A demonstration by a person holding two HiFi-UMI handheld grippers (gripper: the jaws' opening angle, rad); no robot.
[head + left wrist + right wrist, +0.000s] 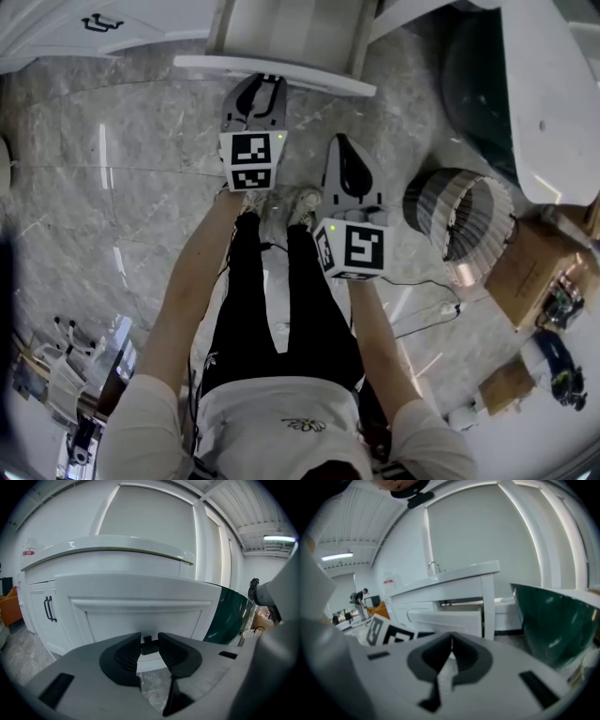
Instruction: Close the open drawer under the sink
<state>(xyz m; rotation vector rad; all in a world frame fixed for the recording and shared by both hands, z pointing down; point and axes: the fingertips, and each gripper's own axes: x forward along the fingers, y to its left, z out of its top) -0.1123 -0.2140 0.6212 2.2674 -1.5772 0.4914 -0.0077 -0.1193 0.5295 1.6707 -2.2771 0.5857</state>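
The white drawer [272, 70] stands pulled out from the vanity at the top of the head view. My left gripper [255, 94] points at its front panel [140, 613], jaws a little apart. The drawer's small black handle [150, 647] shows in the gap at the fingertips; I cannot tell whether they touch it. My left gripper [149, 641] holds nothing that I can see. My right gripper [352, 173] hangs further back, to the right, over the floor. In the right gripper view, my right gripper [451, 644] has its tips together and empty, and the open drawer [450, 620] lies ahead under the sink counter [454, 576].
A dark green tub [478, 84] stands right of the vanity. A wire waste basket [459, 216], cardboard boxes [534, 272] and a floor cable [422, 291] lie at the right. A cabinet door with a black pull [49, 609] is left of the drawer. My shoes [281, 206] stand behind the grippers.
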